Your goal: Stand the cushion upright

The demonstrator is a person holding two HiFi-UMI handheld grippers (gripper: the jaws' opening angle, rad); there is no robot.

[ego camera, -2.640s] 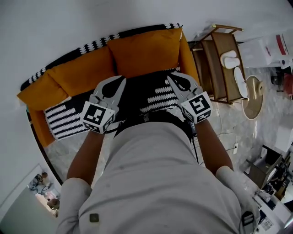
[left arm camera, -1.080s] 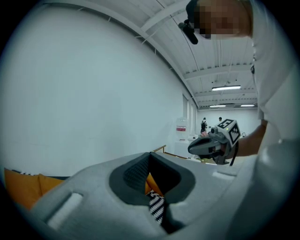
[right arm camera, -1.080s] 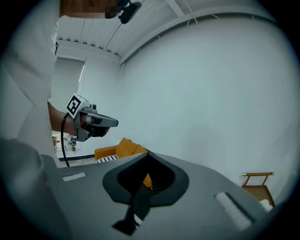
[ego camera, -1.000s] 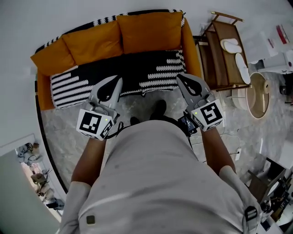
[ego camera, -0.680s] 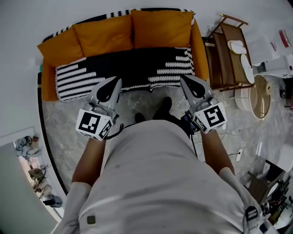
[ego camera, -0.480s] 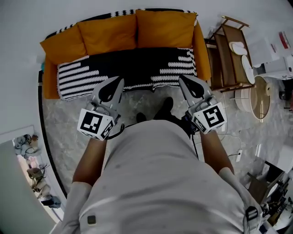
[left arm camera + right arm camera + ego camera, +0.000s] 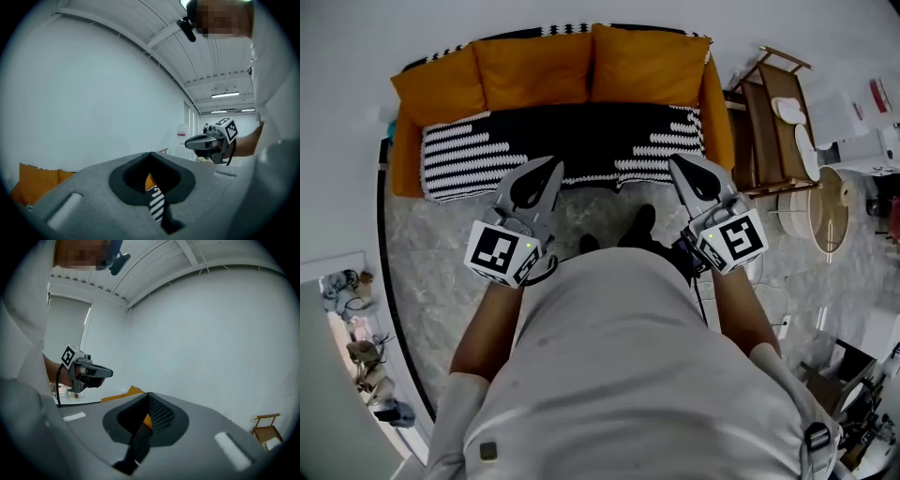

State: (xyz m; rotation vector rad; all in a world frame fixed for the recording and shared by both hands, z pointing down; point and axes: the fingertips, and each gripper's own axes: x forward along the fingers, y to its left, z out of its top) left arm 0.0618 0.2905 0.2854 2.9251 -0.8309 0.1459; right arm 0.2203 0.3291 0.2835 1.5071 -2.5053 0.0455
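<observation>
Backed away from the sofa [image 7: 717, 117] since earlier, the left gripper [image 7: 546, 173] and right gripper [image 7: 682, 169] hover over the marble floor [image 7: 441, 253], each with jaws pressed together on nothing. The orange cushion [image 7: 647, 64] stands upright against the backrest at the sofa's right end, beside the middle cushion [image 7: 534, 70].

Bright, even light, barely a shadow beside the sofa [image 7: 717, 122]; ceiling strip lights [image 7: 225, 95] glow. Fisheye bending at edges, black corners in both gripper views.
</observation>
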